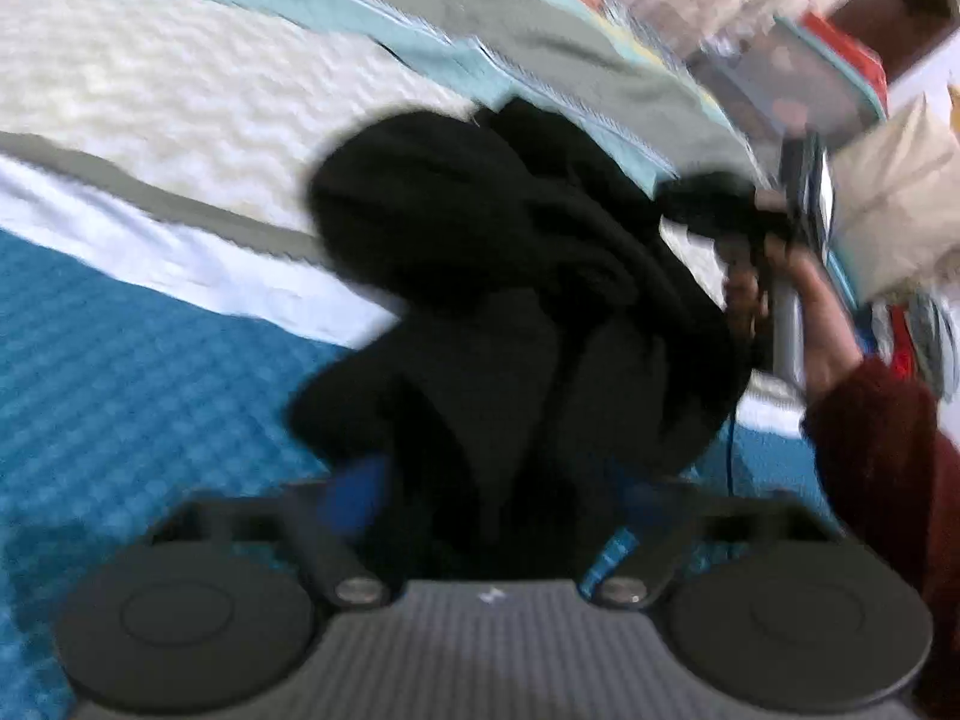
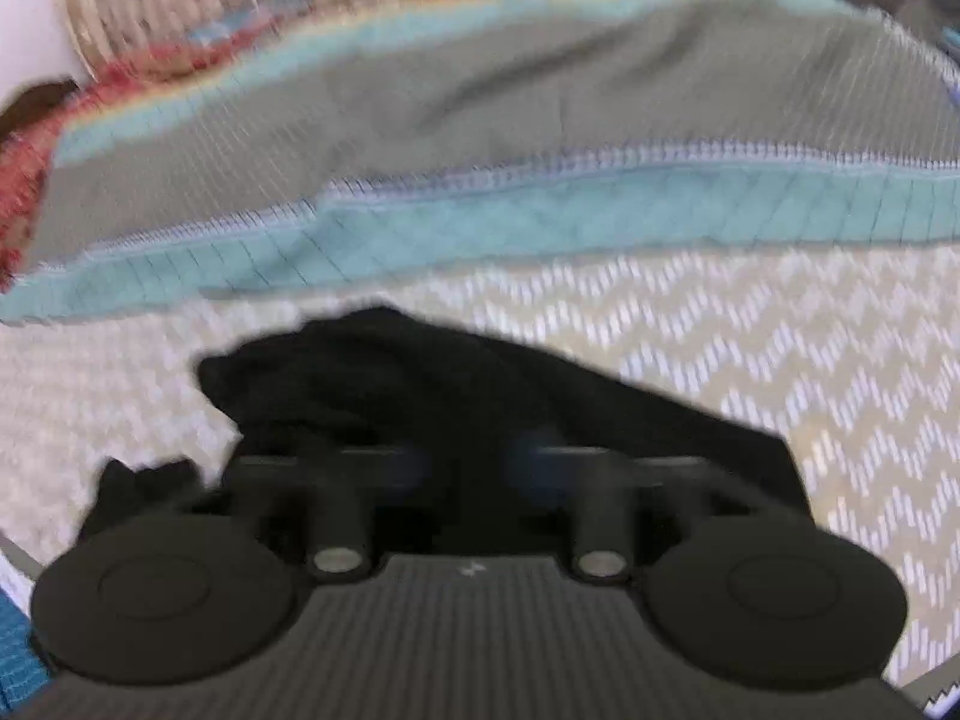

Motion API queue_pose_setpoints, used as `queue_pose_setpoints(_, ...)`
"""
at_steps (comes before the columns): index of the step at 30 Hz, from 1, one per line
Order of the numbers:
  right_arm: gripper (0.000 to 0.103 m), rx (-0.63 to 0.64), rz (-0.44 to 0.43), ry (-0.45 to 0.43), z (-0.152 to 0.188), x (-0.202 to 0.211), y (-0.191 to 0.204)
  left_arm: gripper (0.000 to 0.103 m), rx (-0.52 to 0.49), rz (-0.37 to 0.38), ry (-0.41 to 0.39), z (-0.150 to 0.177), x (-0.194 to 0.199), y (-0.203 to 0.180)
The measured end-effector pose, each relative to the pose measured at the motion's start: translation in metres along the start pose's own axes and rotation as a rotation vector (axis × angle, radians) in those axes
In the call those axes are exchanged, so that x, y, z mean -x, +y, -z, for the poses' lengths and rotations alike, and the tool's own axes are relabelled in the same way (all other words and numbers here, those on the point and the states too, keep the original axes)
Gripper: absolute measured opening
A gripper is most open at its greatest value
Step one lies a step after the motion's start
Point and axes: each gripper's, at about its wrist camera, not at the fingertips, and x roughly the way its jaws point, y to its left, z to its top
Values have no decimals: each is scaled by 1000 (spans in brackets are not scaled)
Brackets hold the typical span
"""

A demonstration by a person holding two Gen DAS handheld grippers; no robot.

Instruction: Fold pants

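The black pants (image 1: 510,300) hang bunched above a bed, stretched between both grippers. My left gripper (image 1: 498,498) is shut on the near end of the pants, its blue pads half hidden by the cloth. In the left wrist view my right gripper (image 1: 774,222), held by a hand in a dark red sleeve, grips the far end. In the right wrist view the pants (image 2: 420,384) drape over my right gripper (image 2: 468,468), whose jaws close on the cloth. Both views are motion-blurred.
The bed has a blue textured cover (image 1: 120,390), a white chevron-patterned blanket (image 2: 780,348) and a grey-and-teal quilt (image 2: 480,120) behind. Red patterned fabric (image 2: 120,78) and curtains lie at the far edge. A pillow (image 1: 900,192) sits at the right.
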Motion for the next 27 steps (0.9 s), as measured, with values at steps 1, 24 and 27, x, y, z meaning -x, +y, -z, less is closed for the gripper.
queue_pose_setpoints(1, 5, -40, -3, -48, -6, 13, -7, 10, -25, -24, 23, 1, -12, -4)
queue_pose_setpoints(24, 10, -722, 329, -197, 262, 247, -206, 12, -5, -142, -78, 46, 99, 70)
queue_pose_setpoints(27, 13, -825, 344, -252, 279, 267, -220, 44, 49, -121, -82, 52, 102, 79)
